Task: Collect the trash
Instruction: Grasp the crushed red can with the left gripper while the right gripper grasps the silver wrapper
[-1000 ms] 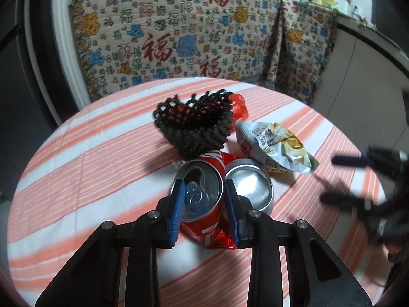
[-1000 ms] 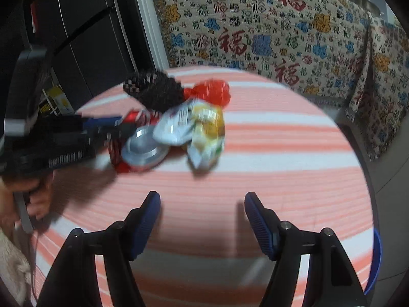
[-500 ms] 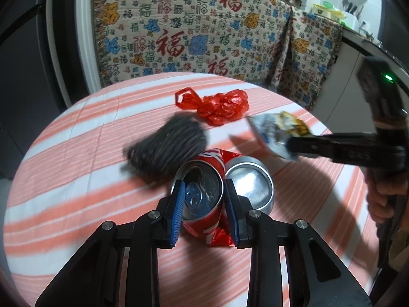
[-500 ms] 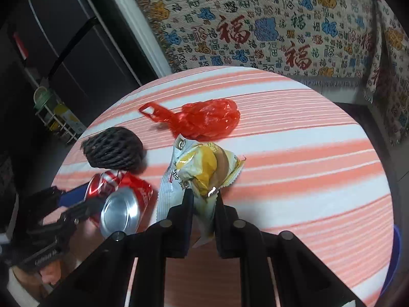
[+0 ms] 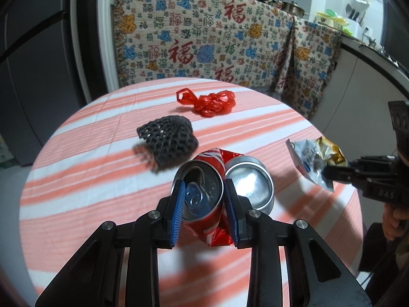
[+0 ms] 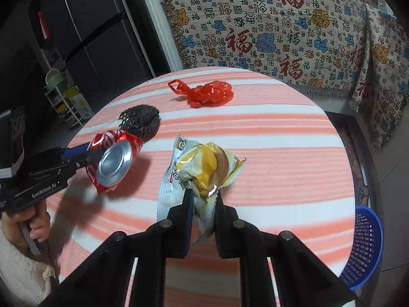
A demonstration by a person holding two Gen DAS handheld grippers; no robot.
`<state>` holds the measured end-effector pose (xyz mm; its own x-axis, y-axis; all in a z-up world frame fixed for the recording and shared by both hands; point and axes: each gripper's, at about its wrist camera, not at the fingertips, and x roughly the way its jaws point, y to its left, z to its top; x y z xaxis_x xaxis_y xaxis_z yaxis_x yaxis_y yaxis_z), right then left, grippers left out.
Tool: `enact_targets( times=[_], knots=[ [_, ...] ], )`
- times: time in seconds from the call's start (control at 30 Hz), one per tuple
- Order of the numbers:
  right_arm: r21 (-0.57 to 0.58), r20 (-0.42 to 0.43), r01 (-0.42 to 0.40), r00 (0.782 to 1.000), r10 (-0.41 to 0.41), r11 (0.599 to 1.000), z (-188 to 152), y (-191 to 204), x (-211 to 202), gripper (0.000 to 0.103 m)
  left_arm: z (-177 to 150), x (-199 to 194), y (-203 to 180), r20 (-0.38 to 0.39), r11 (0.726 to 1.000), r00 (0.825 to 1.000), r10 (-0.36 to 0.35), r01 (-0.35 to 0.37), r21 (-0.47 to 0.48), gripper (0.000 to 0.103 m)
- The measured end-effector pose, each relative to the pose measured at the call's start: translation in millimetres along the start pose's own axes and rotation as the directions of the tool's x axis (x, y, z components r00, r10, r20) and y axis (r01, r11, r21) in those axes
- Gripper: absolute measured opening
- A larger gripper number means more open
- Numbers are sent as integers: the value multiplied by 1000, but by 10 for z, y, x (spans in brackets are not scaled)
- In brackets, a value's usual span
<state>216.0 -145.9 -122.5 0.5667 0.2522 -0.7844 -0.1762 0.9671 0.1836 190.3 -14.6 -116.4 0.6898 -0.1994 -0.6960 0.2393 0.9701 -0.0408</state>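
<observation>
Currently, reading the right wrist view from left to right: the left claw [image 6: 84, 154] is clamped across the top end of a crushed red soda can [image 6: 115, 162], pads on either side of the rim, and carries it clear above the table [image 6: 281, 138]; the can is folded so that its silver base faces outward. A grip across the rigid rim is likely chosen because the dented body offers no firm surface. Just beyond the can, a black foam fruit net [image 6: 140, 122] lies on the striped cloth, uncollected. Further back, near the far edge, a crumpled red plastic bag [image 6: 209, 93] also lies loose.

At centre, the right claw [image 6: 203, 212] is closed tight on the lower edge of a snack wrapper [image 6: 202, 168], white and yellow. The wrapper stands up from the pinch; a thin film needs a fully closed hold. The jaws have just been closing, with the wrapper between them.

At the far right, a blue plastic basket [image 6: 368, 245] sits below the table edge, probably the collection bin. Open striped cloth separates the right claw from that edge, so the route to the basket looks unobstructed. The left claw must cross the table, with the right claw in between. 2 of 4 items are in hand.
</observation>
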Motion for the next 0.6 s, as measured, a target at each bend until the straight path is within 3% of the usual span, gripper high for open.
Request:
enact_targets(
  times=[0.3,0.6],
  knots=[
    [-16,24,-16,1000,16,1000,-345,38,-293,14,-179,-217,-207,13,1000,1000,25,-25,2,30],
    [-33,37,-17,999,19,999,-464,97,-432,14,-172,-275,-309,37,998,998,48,-49,33,30]
  ],
)
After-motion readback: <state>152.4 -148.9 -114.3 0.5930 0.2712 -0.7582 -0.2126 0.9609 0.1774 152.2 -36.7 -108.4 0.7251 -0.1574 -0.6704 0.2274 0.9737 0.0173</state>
